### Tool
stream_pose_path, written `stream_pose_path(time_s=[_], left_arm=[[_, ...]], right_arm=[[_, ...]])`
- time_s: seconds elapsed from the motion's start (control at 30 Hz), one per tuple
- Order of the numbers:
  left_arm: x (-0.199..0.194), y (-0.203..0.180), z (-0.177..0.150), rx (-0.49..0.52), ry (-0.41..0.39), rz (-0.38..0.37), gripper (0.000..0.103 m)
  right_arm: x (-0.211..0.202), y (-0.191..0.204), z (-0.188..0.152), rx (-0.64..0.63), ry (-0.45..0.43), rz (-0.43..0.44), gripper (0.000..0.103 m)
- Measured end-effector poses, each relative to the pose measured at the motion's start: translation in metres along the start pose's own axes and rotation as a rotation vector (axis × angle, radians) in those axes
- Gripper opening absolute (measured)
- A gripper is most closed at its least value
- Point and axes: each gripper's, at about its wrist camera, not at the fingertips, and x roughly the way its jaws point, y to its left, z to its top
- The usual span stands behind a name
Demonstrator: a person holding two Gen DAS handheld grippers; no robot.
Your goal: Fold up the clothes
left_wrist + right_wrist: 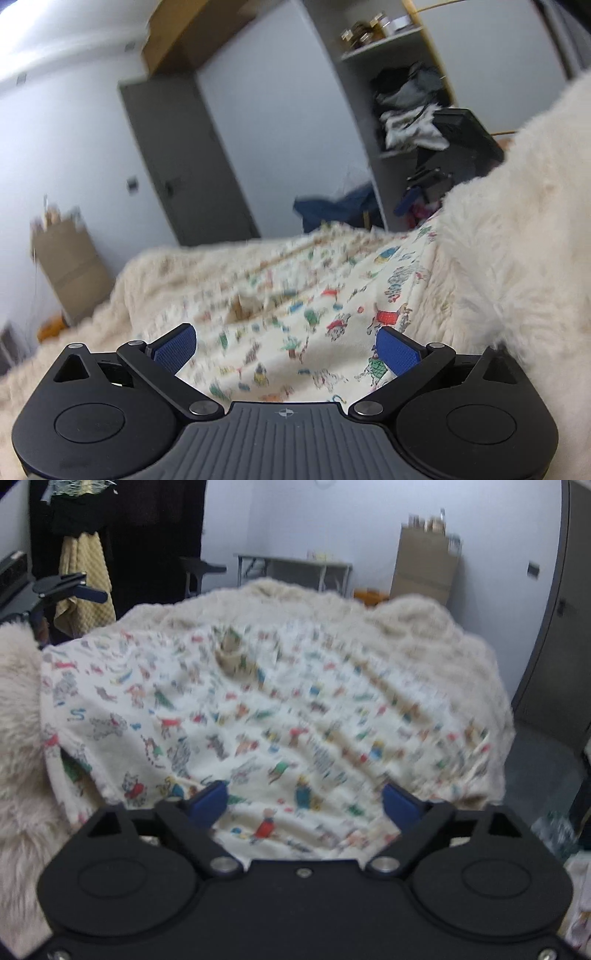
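Printed garment (258,716) lying spread on fluffy blanket (424,627), just ahead of & under both tools, left tool (286,349) & right tool (304,803) hovering w/ fingers apart, gripping nothing

Cream cotton garment printed with small coloured animals (258,716): one, spread flat
Fluffy cream faux-fur blanket (424,627): one
Tall brown cardboard box (424,568): one
Grey door (192,162): one
Black two-finger grippers with blue pads: two, left gripper (286,349), right gripper (304,805)
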Motion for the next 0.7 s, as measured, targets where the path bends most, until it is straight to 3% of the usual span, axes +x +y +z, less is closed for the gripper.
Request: stream_pose_path(time_s=[0.07, 0.17, 0.33, 0.4, 0.53, 0.6, 0.7], left_arm=[[0.001, 0.002, 0.0, -0.023, 0.023, 0.011, 0.103], [0.008, 0.013, 0.007, -0.097, 0.153, 0.062, 0.103], [0.009, 0.022, 0.007, -0.122, 0.264, 0.204, 0.103], [0.01, 0.022, 0.005, -0.113, 0.284, 0.227, 0.103], [0.011, 0.024, 0.003, -0.114, 0.285, 0.212, 0.103], [0.01, 0.021, 0.003, -0.112, 0.284, 0.212, 0.103], [0.01, 0.02, 0.003, -0.11, 0.284, 0.208, 0.103]], right_arm=[[-0.019, 0.0, 0.004, -0.053, -0.034, -0.01, 0.084], [-0.045, 0.007, 0.01, -0.141, -0.039, 0.018, 0.091], [-0.06, 0.022, 0.01, -0.265, 0.005, 0.038, 0.091], [-0.059, 0.024, 0.01, -0.277, 0.022, 0.034, 0.091], [-0.047, 0.006, 0.016, -0.105, 0.012, -0.007, 0.088], [-0.036, -0.007, 0.019, 0.035, 0.025, -0.025, 0.078], [-0.017, -0.016, 0.016, 0.12, 0.06, -0.048, 0.064]])
